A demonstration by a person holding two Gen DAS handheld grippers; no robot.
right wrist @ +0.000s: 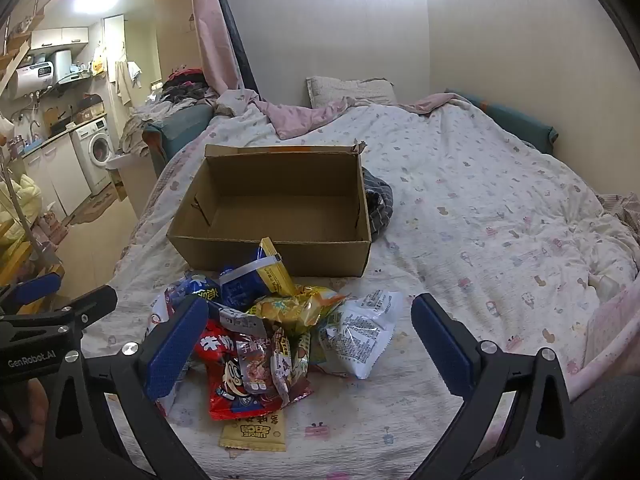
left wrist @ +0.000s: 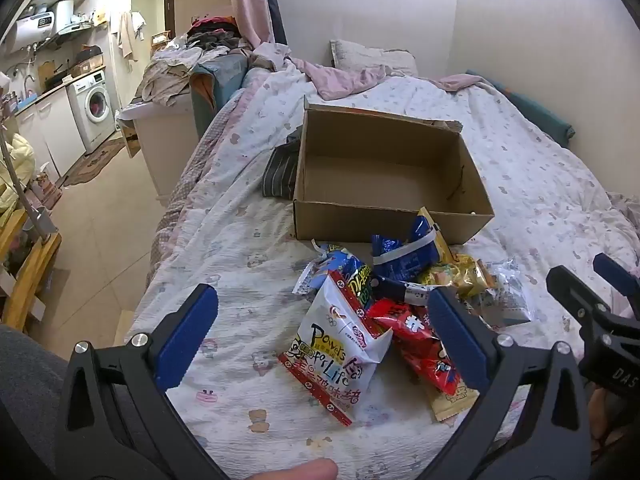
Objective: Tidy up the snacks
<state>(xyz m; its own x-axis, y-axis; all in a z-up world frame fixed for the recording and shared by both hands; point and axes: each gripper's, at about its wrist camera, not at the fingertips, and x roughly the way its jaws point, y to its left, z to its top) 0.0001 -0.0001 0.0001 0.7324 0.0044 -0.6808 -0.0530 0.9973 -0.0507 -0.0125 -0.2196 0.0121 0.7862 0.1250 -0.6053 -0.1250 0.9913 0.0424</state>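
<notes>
A pile of snack packets (left wrist: 400, 300) lies on the bed in front of an open, empty cardboard box (left wrist: 384, 172). A white "Power's for Life" packet (left wrist: 340, 352) and a red packet (left wrist: 416, 336) lie nearest. My left gripper (left wrist: 324, 300) is open above the pile's near side, holding nothing. In the right wrist view the pile (right wrist: 264, 320) sits before the box (right wrist: 276, 208), with a red packet (right wrist: 240, 368), a yellow one (right wrist: 296, 304) and a white one (right wrist: 360, 332). My right gripper (right wrist: 308, 308) is open over the pile, empty.
A patterned quilt (right wrist: 500, 220) covers the bed. A dark striped cloth (right wrist: 378, 204) lies beside the box. The bed's left edge drops to a tiled floor (left wrist: 108, 216). A washing machine (left wrist: 94, 106) and cabinets stand far left. Pillow (right wrist: 348, 88) at the head.
</notes>
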